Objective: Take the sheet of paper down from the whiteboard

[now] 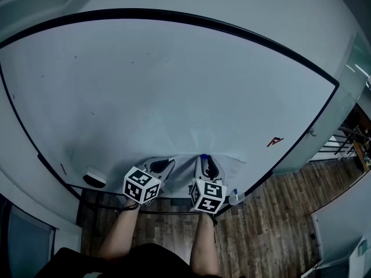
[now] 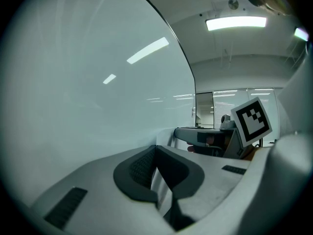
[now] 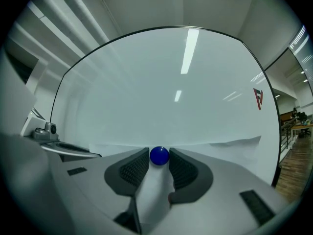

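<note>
Here, both claws work low on the large white whiteboard with a thin black frame (image 1: 174, 86), which fills most of the head view. The white sheet of paper (image 1: 231, 162) lies flat against the board's lower part, just above the bottom rail, with its top edge running roughly level.

The right claw (image 3: 159, 160) is clamped on a round blue magnet (image 3: 159, 154). Its two dark ribbed pads (image 3: 133, 169) press the magnet from either side. The magnet sits at the sheet's top edge, near the middle of the part that shows.

The left claw (image 2: 157, 160) is just beside the right one, at the sheet's left side. Its jaws are drawn almost together on a thin pale strip of the sheet, which runs between the pads, and the other gripper's marker cube shows beyond it.

A pale whiteboard eraser (image 1: 94, 177) rests on the rail, well to the left of both claws. A small red mark (image 1: 275, 141) sits on the board to the right, apart from the sheet. A dark wooden plank floor (image 1: 278, 213) shows below the board.
</note>
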`<state>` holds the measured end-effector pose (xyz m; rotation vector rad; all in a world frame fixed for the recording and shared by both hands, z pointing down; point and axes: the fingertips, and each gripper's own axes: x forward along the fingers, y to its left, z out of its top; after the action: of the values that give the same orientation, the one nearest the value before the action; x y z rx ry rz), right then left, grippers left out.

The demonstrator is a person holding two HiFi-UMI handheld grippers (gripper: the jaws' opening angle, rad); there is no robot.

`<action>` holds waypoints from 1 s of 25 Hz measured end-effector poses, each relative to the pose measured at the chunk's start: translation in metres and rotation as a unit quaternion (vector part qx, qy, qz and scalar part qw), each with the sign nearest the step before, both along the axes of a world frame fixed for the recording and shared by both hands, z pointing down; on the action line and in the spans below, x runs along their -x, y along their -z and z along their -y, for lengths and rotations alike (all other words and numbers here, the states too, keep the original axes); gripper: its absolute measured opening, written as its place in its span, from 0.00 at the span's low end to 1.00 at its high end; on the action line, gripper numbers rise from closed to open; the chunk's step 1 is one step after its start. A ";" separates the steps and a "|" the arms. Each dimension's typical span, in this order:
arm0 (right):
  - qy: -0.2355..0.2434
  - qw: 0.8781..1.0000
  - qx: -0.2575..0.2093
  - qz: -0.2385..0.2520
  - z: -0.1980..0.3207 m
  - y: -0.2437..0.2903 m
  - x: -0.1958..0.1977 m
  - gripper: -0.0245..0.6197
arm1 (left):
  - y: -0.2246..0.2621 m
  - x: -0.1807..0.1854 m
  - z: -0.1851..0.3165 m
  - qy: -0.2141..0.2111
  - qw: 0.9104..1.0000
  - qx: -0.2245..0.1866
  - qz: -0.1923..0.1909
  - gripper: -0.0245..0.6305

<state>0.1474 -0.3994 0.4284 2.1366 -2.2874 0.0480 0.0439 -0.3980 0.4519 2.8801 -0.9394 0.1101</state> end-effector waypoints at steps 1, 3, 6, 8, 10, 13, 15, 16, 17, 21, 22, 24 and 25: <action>-0.001 1.000 0.001 -0.001 0.000 0.000 0.000 0.23 | 0.000 0.000 0.000 0.000 1.000 0.000 0.000 0.07; -0.004 1.000 0.004 -0.006 0.001 -0.002 0.000 0.23 | 0.000 0.000 -0.001 0.000 1.000 0.000 0.001 0.07; -0.009 1.000 0.006 -0.007 0.002 -0.004 -0.001 0.23 | 0.001 0.001 -0.002 -0.001 1.000 -0.001 0.000 0.07; -0.012 1.000 0.007 -0.005 0.001 -0.004 -0.002 0.23 | 0.002 0.001 -0.002 -0.001 1.000 0.000 -0.003 0.07; -0.014 1.000 0.008 -0.005 0.002 -0.005 -0.003 0.24 | 0.003 0.001 -0.001 0.000 1.000 0.003 -0.006 0.07; -0.013 1.000 0.008 -0.004 0.002 -0.005 -0.002 0.24 | 0.005 0.003 -0.001 0.005 1.000 0.002 -0.010 0.07; -0.010 1.000 0.009 -0.002 0.002 -0.006 -0.001 0.24 | 0.006 0.003 -0.002 0.008 1.000 0.003 -0.012 0.07; -0.010 1.000 0.010 -0.002 0.001 -0.006 -0.001 0.24 | 0.005 0.003 -0.002 0.009 1.000 0.005 -0.014 0.07; -0.009 1.000 0.011 -0.003 0.001 -0.007 -0.001 0.24 | 0.005 0.003 -0.002 0.010 1.000 0.007 -0.016 0.07; -0.011 1.000 0.018 -0.012 0.001 -0.012 -0.004 0.24 | 0.006 0.008 -0.002 0.022 0.999 0.007 -0.026 0.07; -0.013 1.000 0.019 -0.012 0.001 -0.013 -0.006 0.24 | 0.007 0.009 -0.002 0.025 0.999 0.007 -0.028 0.07; -0.015 1.000 0.022 -0.009 0.001 -0.016 -0.009 0.24 | 0.008 0.012 -0.001 0.029 0.999 0.007 -0.032 0.07; -0.016 1.000 0.023 -0.007 0.001 -0.017 -0.011 0.24 | 0.009 0.013 -0.001 0.032 0.999 0.006 -0.033 0.07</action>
<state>0.1582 -0.4003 0.4452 2.1440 -2.2211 0.0844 0.0309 -0.3969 0.4431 2.8201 -1.0140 0.0159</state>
